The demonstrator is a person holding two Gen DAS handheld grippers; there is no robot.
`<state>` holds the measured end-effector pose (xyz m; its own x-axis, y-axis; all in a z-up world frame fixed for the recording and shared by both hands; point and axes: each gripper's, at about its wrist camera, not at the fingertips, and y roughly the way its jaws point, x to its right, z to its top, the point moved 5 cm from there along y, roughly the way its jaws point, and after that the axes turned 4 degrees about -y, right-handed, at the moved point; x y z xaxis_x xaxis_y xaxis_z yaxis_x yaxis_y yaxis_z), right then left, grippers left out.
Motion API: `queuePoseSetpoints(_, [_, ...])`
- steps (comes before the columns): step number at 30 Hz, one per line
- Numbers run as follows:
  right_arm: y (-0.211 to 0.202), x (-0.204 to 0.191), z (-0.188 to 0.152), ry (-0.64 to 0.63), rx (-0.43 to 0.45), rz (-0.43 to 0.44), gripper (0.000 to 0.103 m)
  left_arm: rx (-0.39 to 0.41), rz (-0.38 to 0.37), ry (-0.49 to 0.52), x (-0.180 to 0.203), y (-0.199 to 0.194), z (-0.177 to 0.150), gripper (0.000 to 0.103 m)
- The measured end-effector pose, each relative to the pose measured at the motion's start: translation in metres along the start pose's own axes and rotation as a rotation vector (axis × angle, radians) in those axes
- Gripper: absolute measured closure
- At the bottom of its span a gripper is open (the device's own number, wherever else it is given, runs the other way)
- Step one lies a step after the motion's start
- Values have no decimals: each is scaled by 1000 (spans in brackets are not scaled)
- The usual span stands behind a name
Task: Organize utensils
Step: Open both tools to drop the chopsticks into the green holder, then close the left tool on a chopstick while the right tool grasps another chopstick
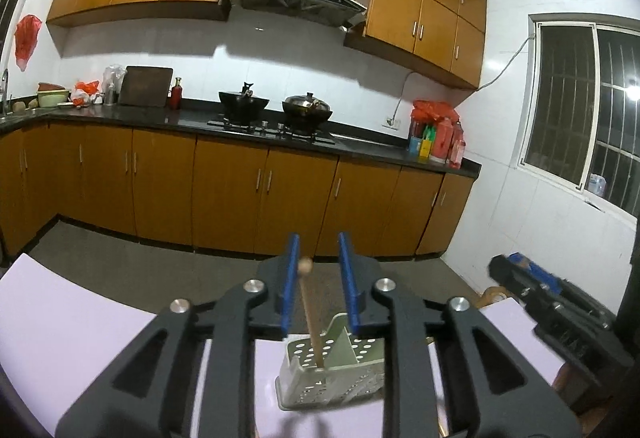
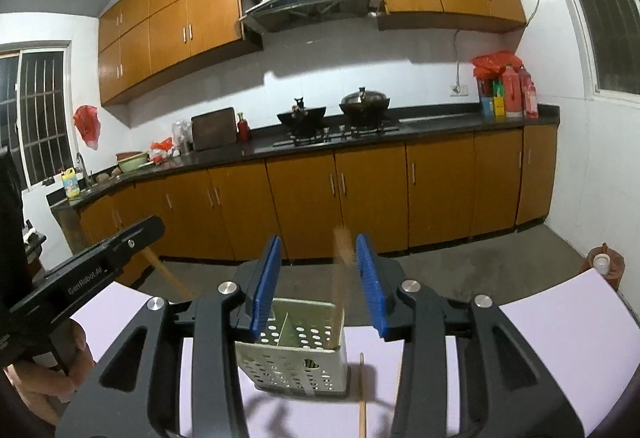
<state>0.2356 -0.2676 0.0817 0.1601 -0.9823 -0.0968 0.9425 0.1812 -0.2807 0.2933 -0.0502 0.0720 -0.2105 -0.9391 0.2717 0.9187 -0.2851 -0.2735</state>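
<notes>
- One perforated metal holder [image 2: 294, 354] stands on the pale worktop [image 2: 552, 322].
- Left gripper [image 1: 319, 270]: jaws apart around one wooden stick [image 1: 310, 312] standing in the holder.
- Right gripper [image 2: 318, 274]: jaws apart, one blurred stick [image 2: 340, 278] between them.
- Two sticks [image 2: 362, 394] lie at the holder's 4 o'clock.

One text reads clearly — "GenRobot.AI", white on the left claw's [image 2: 150, 228] black side.

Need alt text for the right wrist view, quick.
The right gripper is open above a perforated metal utensil holder on a pale purple table, with a blurred wooden stick standing in the holder beside its right blue finger. Chopsticks lie alongside; kitchen cabinets behind.
</notes>
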Motion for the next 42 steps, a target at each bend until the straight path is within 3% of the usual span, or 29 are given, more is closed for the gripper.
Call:
queuePoseSetpoints(7, [-53,19,15,21,70,-57,62,57,-17,-57,-16,-42,17,70])
queuePoseSetpoints(11, [-66,43,-12,35,9,-137,62,32,28,-84,-36,-69,6,69])
queuePoseSetpoints(14, [-52,62,-69,36,-164,-175,63,-41,121,-72,-60,-79,-29,68])
queuePoseSetpoints(17, [-34,70,-121,49,-331,-164,79,-147,192,-52,-80,-75,-71,68])
queuePoseSetpoints(19, [-23,71,-164,60,-444,-145,83,-240,225,-53,-94,-70,-106,69])
queuePoseSetpoints(24, [-6,67,-211,81,-563,-135,84,-404,218,-104,-113,-64,-170,70])
queuePoseSetpoints(28, [0,63,-226,49,-602,-149,85,-465,187,-100,-110,-61,-202,70])
queuePoseSetpoints(30, [0,68,-233,27,-599,-179,95,-492,169,-89,-108,-58,-212,70])
queuePoseSetpoints(37, [-4,82,-232,57,-590,-213,95,-569,150,-28,-89,-51,-239,82])
queuePoseSetpoints(42, [-4,81,-232,49,-585,-210,95,-575,165,20,-84,-53,-243,83])
